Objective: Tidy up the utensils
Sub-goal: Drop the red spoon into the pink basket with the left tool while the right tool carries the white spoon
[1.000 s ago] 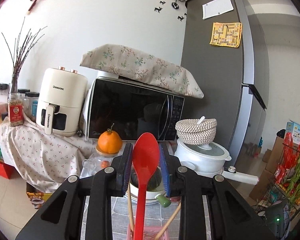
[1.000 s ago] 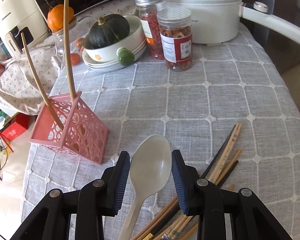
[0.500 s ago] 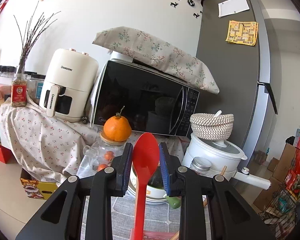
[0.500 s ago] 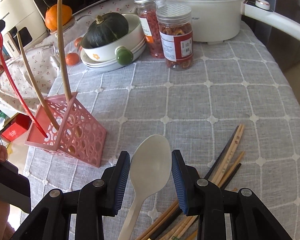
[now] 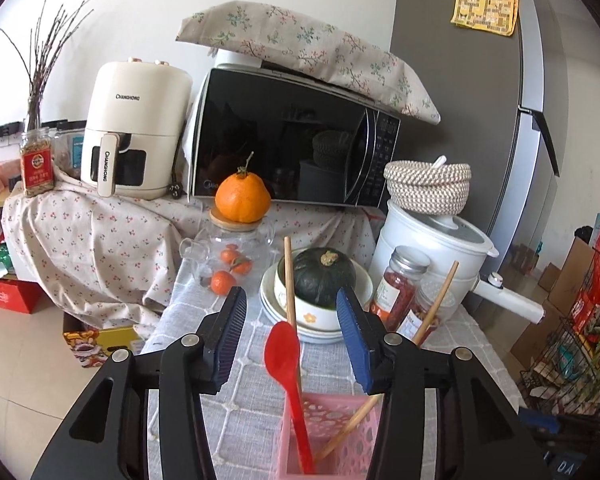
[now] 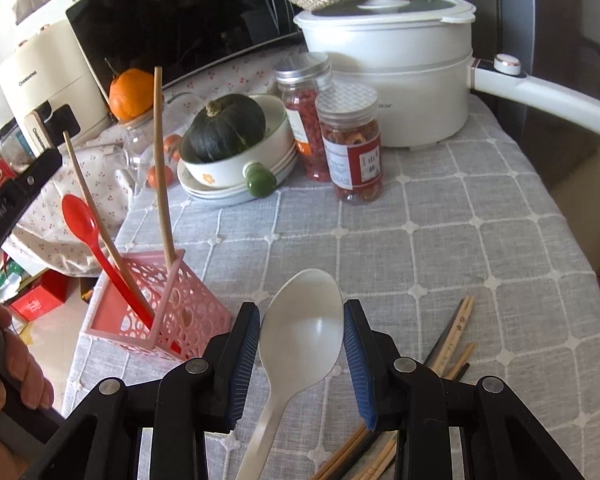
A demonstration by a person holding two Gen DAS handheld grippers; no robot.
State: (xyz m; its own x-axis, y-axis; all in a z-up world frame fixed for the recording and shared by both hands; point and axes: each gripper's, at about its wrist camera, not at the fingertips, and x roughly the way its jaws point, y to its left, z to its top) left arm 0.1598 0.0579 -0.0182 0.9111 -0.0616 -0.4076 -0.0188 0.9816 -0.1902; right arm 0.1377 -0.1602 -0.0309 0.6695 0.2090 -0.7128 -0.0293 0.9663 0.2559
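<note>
Grey-clothed desk (image 6: pixel 440 240): left gripper (image 5: pixel 291 332), fingers just spread, has dropped the red spoon (image 5: pixel 283 354) into the pink holder (image 6: pixel 180 316); right gripper (image 6: pixel 302 358) holds the white spoon (image 6: pixel 300 332), best lowered handle-first.

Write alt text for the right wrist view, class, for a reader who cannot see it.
The right gripper grips a white spoon above a grey checked tablecloth. To its left, a pink holder contains a red spoon and two chopsticks; more chopsticks lie loose at right.

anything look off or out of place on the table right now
Mostly the loose chopsticks: they lie scattered on the grey tablecloth instead of standing in the pink holder, where the red spoon and two others already lean. Nothing looks spilled or broken.
</note>
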